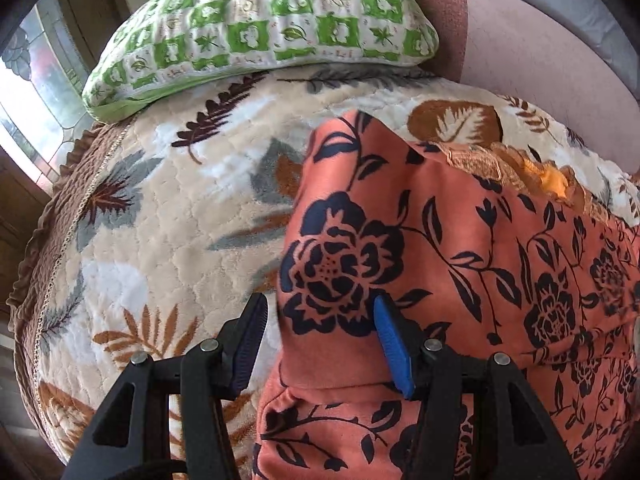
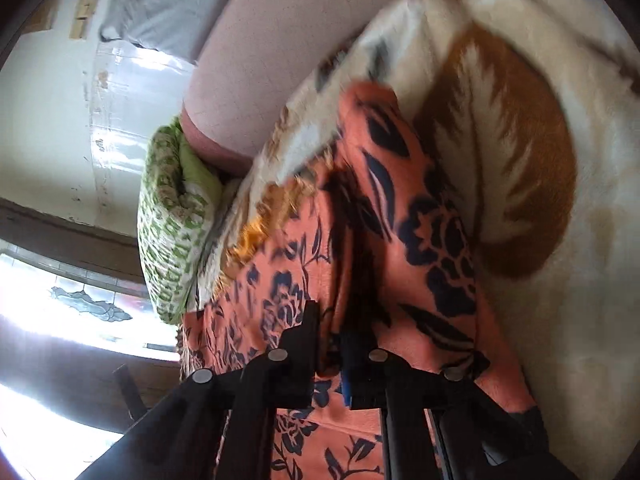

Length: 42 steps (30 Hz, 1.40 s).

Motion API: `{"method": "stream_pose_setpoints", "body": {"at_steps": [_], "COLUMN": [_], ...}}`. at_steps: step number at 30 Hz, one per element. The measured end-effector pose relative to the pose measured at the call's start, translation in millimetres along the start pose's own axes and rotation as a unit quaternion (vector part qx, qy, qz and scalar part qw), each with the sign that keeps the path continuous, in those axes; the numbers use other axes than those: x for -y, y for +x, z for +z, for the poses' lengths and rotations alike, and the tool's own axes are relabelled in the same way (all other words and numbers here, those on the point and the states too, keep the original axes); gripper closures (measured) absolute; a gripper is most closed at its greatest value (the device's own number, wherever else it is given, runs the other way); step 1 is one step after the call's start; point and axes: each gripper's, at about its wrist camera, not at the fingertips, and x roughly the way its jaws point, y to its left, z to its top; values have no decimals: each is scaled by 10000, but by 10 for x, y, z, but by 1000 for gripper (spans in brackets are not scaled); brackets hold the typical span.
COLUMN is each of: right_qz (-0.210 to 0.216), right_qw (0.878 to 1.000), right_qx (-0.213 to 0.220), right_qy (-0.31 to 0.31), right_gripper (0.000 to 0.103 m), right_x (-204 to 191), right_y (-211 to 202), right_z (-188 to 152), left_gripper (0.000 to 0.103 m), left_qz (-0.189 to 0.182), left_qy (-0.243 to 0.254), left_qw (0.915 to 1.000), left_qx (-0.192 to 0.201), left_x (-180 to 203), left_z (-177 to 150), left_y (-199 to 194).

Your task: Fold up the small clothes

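Note:
An orange garment [image 1: 460, 248] with a dark flower print lies on a cream leaf-patterned blanket [image 1: 172, 216] on a bed. My left gripper [image 1: 320, 316] is open and straddles the garment's left edge: the blue finger [image 1: 390, 344] rests on the cloth, the black finger [image 1: 250, 332] is over the blanket. In the right wrist view the garment [image 2: 380, 216] is bunched into a raised fold, and my right gripper [image 2: 330, 332] is shut on that fold. The view is tilted and blurred.
A green and white checkered pillow [image 1: 272, 24] lies at the head of the bed, also in the right wrist view [image 2: 172, 232]. A pink headboard [image 1: 532, 56] stands behind it. The blanket's brown frilled edge [image 1: 44, 240] runs along the left, by a window [image 1: 36, 92].

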Motion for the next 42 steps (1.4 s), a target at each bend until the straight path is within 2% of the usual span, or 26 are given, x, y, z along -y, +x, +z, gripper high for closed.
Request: {"method": "stream_pose_setpoints", "body": {"at_steps": [4, 6, 7, 9, 10, 11, 12, 15, 17, 18, 20, 23, 25, 27, 28, 29, 31, 32, 34, 36, 39, 41, 42], "right_qz": [-354, -518, -543, -662, -914, -1055, -862, -768, -677, -639, -478, -140, 7, -239, -574, -780, -651, -661, -706, -631, -392, -431, -564], "right_qw": [9957, 9935, 9940, 9946, 9917, 9890, 9901, 9929, 9974, 9978, 9975, 9987, 9995, 9989, 9972, 9954, 9968, 9968, 9961, 9961, 9957, 9941, 9923], "right_qx": [491, 585, 447, -347, -787, -1028, -1090, -883, -215, -20, 399, 151, -77, -318, -366, -381, -308, -355, -403, -391, -583, -542, -585], "right_qy": [-698, -827, -835, -725, -451, -133, 180, 233, -88, -156, -345, -468, -316, -247, -322, -409, -350, -282, -344, -475, -604, -830, -930], "right_gripper": [94, 94, 94, 90, 90, 89, 89, 89, 89, 88, 88, 88, 88, 88, 88, 90, 90, 90, 89, 88, 88, 88, 88], "right_x": [-284, -284, -250, -101, 44, 179, 279, 217, 63, 28, -58, -99, -59, 7, 61, 93, 169, 152, 75, 3, -146, -238, -255], "right_y": [-321, -486, -490, -323, -177, -91, -80, -273, -557, -628, -701, -472, -250, 3, 98, 161, 160, 143, 75, -42, -142, -184, -176], "right_z": [-19, -38, -31, -12, -23, -35, -15, 122, 225, 240, 278, 261, 231, 192, 159, 129, 107, 117, 114, 84, -40, -161, -248], "left_gripper": [47, 47, 46, 46, 46, 46, 46, 46, 46, 46, 44, 44, 44, 44, 41, 31, 17, 17, 18, 18, 18, 18, 18], "left_qz": [16, -56, -52, 83, 150, 206, 197, 139, 124, 79, 11, 157, 163, 208, 236, 280, 369, 341, 267, 283, 263, 116, 189], "left_qy": [-40, -79, -61, 95, 144, 166, 144, 237, 392, 413, 409, 376, 317, 230, 196, 104, -87, -150, -240, -112, 236, 527, 704], "left_qw": [9996, 9992, 9992, 9998, 9998, 9996, 9997, 9995, 9976, 9968, 9962, 9970, 9986, 9995, 9995, 9995, 9993, 9993, 9992, 9995, 9983, 9971, 9960], "left_qx": [271, 397, 394, 160, 49, -82, -82, 163, 549, 685, 766, 657, 395, 54, -38, -111, -39, -69, -147, 15, 462, 544, 512], "left_x": [1, 5, 21, 96, 119, 143, 142, 154, 179, 189, 222, 306, 348, 350, 349, 323, 255, 223, 176, 176, 251, 350, 422], "left_z": [48, 63, 62, 42, 28, 7, 0, 49, 154, 221, 377, 552, 621, 624, 615, 604, 585, 587, 589, 536, 374, 218, 144], "left_y": [-127, -161, -144, 11, 78, 158, 162, 2, -176, -230, -242, -88, 127, 339, 402, 498, 535, 541, 471, 263, -151, -333, -354]}}
